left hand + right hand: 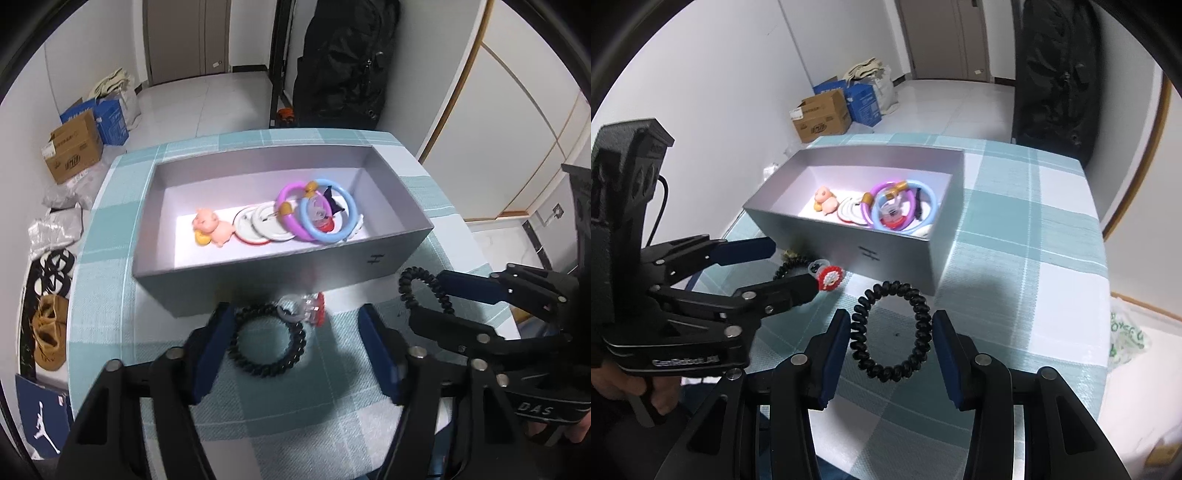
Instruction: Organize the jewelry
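Note:
A grey open box [295,267] [849,236] on the checked tablecloth holds a pink pig toy [210,229], white discs, a purple bangle [286,210] and a blue bangle [328,218]. My left gripper [295,332] is open over a black coil hair tie [267,341] and a red-and-clear clip [310,306] in front of the box. My right gripper [890,332] is open around a second black coil hair tie [890,328] lying on the cloth. Each gripper shows in the other's view, the right one [439,295] and the left one [790,266].
The table [1034,229] has a teal checked cloth. Cardboard and blue boxes [77,147] and shoes stand on the floor to the left. A black bag [343,62] hangs behind the table. A plastic bag [1126,336] lies at the right.

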The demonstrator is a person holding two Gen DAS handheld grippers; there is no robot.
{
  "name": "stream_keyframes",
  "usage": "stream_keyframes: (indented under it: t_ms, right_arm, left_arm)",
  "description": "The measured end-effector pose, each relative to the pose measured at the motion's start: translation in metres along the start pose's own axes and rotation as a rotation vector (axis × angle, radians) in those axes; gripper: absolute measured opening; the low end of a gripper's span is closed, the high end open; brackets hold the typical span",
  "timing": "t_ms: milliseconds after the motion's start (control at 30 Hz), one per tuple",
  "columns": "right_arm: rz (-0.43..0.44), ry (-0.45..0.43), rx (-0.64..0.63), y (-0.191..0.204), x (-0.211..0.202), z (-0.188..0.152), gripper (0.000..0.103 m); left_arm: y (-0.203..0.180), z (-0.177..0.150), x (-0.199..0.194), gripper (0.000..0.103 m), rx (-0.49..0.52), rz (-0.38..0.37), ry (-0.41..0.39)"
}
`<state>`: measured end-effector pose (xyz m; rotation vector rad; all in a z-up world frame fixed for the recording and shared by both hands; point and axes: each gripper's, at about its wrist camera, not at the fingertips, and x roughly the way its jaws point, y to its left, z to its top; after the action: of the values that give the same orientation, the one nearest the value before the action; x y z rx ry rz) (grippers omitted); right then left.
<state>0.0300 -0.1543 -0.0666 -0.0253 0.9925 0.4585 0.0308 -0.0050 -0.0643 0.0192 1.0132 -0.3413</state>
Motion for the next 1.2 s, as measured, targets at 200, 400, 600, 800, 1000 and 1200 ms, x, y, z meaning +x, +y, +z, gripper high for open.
stream_keyframes:
  t_ms: [200,400,600,800,1000,1200]
  right_arm:
    - [0.004,-0.014,0.040,-0.012,-0.010,-0.004,0.044]
    - [0.014,-0.032,0.051,-0.017,-0.016,-0.005,0.044]
    - [0.021,-0.046,0.065,-0.021,-0.023,-0.005,0.044]
    - [0.024,-0.055,0.076,-0.024,-0.026,-0.007,0.044]
    - [0.039,-0.061,0.091,-0.025,-0.029,-0.006,0.044]
    - [0.049,-0.081,0.093,-0.023,-0.032,-0.003,0.044]
  left_arm:
    - [-0.008,0.003,0.010,0.053,0.007,0.021,0.033]
    - [-0.022,-0.002,0.013,0.028,0.088,0.067,0.042]
    - [-0.027,-0.004,0.016,0.011,0.118,0.096,0.051]
    - [-0.026,-0.002,0.009,0.010,0.094,0.065,0.035]
    - [-0.029,0.001,-0.004,0.010,0.061,-0.028,-0.003]
    - [-0.030,0.004,-0.025,0.010,0.043,-0.124,-0.071]
